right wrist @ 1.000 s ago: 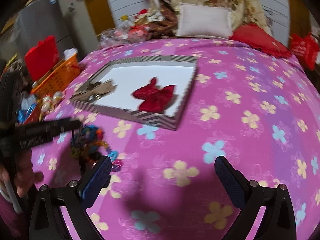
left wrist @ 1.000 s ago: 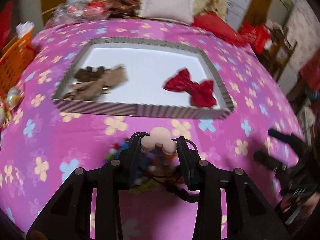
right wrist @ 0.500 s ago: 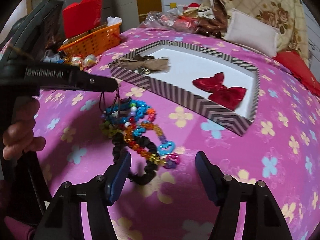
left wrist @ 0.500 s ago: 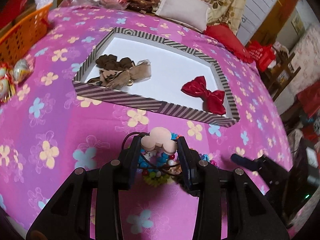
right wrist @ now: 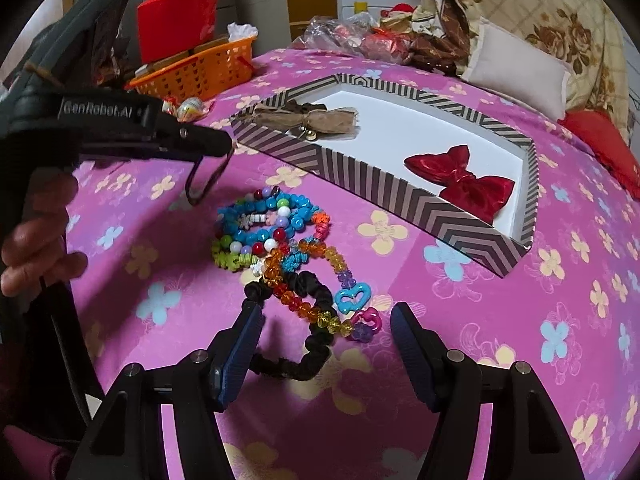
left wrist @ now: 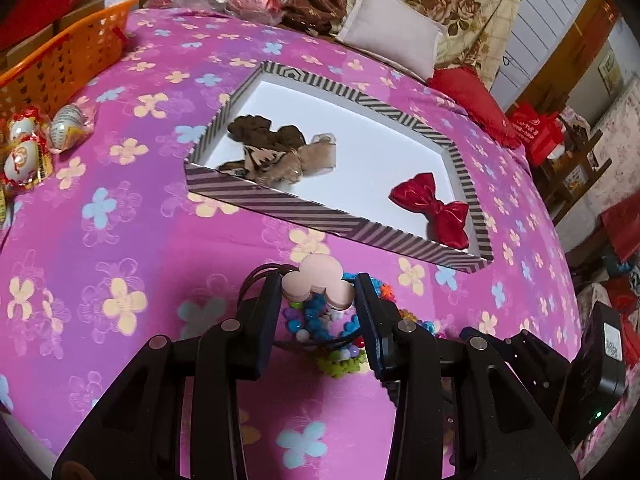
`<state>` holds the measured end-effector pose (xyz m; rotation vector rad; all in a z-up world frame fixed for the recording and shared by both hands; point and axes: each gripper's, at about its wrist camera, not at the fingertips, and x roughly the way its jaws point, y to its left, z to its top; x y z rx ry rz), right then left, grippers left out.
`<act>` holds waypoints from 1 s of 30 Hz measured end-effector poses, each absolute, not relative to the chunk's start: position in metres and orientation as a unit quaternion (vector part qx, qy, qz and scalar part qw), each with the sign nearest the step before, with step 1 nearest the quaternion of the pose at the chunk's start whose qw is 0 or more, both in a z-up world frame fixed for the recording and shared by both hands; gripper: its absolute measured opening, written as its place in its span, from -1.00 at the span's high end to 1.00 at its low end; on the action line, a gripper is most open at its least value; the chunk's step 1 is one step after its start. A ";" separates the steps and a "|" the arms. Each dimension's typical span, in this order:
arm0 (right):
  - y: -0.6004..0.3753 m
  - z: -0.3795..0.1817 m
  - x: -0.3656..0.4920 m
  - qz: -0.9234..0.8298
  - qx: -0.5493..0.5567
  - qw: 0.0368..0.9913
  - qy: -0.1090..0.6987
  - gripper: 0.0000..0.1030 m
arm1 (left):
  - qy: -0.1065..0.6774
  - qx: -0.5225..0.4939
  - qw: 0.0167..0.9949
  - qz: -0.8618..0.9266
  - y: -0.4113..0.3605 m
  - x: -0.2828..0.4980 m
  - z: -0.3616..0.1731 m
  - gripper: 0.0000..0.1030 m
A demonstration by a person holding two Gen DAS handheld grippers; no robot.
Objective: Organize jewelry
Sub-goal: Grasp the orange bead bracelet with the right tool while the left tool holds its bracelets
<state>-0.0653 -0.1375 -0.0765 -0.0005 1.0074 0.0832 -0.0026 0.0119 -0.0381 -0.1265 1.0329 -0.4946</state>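
My left gripper (left wrist: pixel 318 285) is shut on a pink mouse-shaped hair tie (left wrist: pixel 320 270), whose black elastic loop (right wrist: pixel 206 184) hangs from the tip in the right wrist view. Below it a pile of coloured bead bracelets (right wrist: pixel 272 232) lies on the pink flowered bedspread. My right gripper (right wrist: pixel 326 316) hovers open over the pile's near end. A black scrunchie (right wrist: pixel 316 344) and amber beads lie between its fingers, untouched by the pads. The striped tray (right wrist: pixel 400 196) beyond holds a red bow (right wrist: pixel 464 180) and a brown bow (right wrist: pixel 316 118).
An orange basket (right wrist: pixel 200 68) and foil-wrapped eggs (left wrist: pixel 28 144) sit at the bed's left edge. A pale pillow (left wrist: pixel 392 36), a red cushion (left wrist: pixel 472 104) and heaped bags line the far side. A person's hand (right wrist: pixel 36 240) grips the left tool.
The right gripper's jaws narrowed from wide apart, and it dropped over the bead pile. The left gripper, still holding the pink tie, slid sideways above the pile. Both views rolled.
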 end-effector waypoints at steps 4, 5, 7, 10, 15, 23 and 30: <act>-0.136 -0.085 -0.062 0.041 -0.009 0.870 0.491 0.01 | 0.491 -0.062 0.838 -0.233 0.014 -0.003 -0.038 0.30; -0.136 -0.086 -0.062 0.038 -0.012 0.870 0.491 0.05 | 0.490 -0.060 0.838 -0.232 0.014 -0.003 -0.038 0.30; -0.136 -0.087 -0.062 0.032 -0.021 0.874 0.485 0.16 | 0.490 -0.058 0.839 -0.231 0.013 -0.004 -0.038 0.30; -0.141 -0.085 -0.062 0.039 -0.004 0.875 0.482 0.51 | 0.490 -0.062 0.838 -0.231 0.013 -0.004 -0.038 0.30; -0.150 -0.081 -0.062 0.055 0.053 0.872 0.483 0.75 | 0.493 -0.070 0.837 -0.227 0.017 0.000 -0.038 0.30; -0.172 -0.057 -0.066 0.064 0.134 0.881 0.449 0.89 | 0.488 -0.067 0.840 -0.228 0.017 -0.001 -0.035 0.30; -0.155 -0.064 -0.061 0.069 0.100 0.881 0.457 0.76 | 0.489 -0.065 0.840 -0.228 0.014 -0.002 -0.035 0.30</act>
